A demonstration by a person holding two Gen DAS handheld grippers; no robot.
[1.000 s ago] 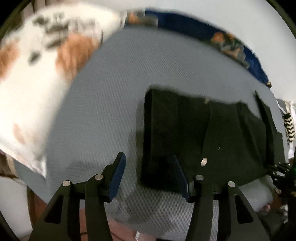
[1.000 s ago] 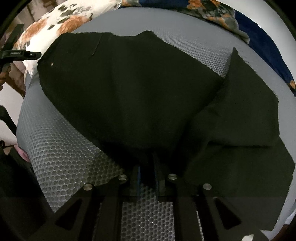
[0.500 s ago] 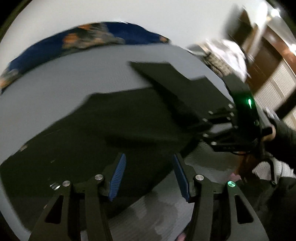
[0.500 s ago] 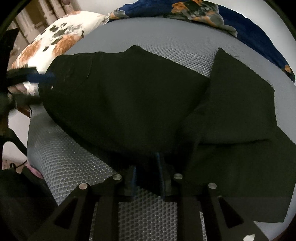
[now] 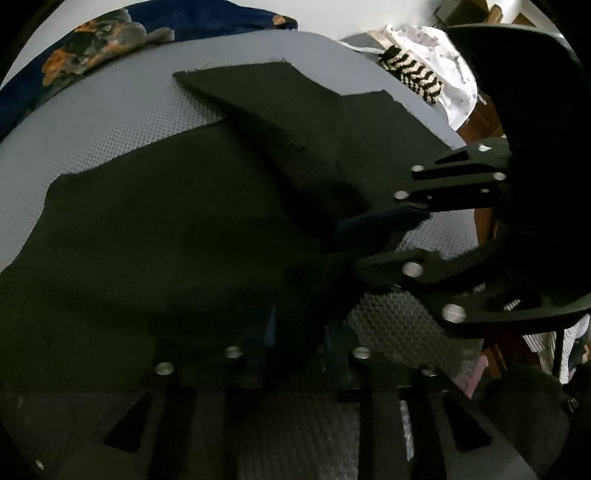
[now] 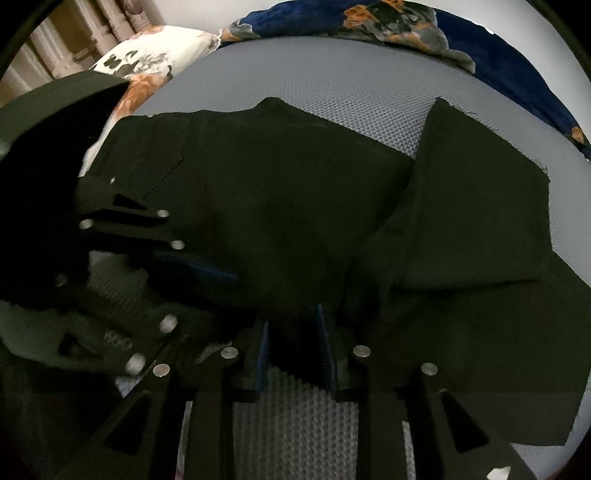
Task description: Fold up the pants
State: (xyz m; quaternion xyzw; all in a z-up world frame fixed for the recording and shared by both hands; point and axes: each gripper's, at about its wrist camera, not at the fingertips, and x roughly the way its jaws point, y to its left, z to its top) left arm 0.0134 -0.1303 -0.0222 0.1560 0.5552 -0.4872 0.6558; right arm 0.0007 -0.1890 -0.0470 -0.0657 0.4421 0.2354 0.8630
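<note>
Where the black pants point(image 6: 280, 206) lie spread over the grey mesh bed surface point(image 6: 332, 85), one leg point(image 6: 476, 206) is folded back across the rest and angles toward the far edge, while the waist end with its pocket seam sits at the left of the right wrist view. Both grippers meet the near edge of the cloth, close beside each other.

At that edge, the right gripper point(image 6: 293, 345) has its blue-padded jaws a little apart, having just been opening; a fold of pants sits between them, but whether the pads press it cannot be told from the dark cloth.

Just to its left, the left gripper point(image 5: 297, 345) has just been closing, and its jaws stand narrow with pants fabric bunched between them, so it looks clenched on the cloth. In the right wrist view it point(image 6: 207, 273) comes in from the left, one blue pad lying on the fabric.

Beyond the pants, a dark blue floral blanket point(image 6: 424, 26) lies along the far side of the bed, a white floral pillow point(image 6: 147, 59) at the far left corner, and a white dotted cloth point(image 5: 436, 62) with a black-and-white striped piece point(image 5: 413, 77) off the right edge.
</note>
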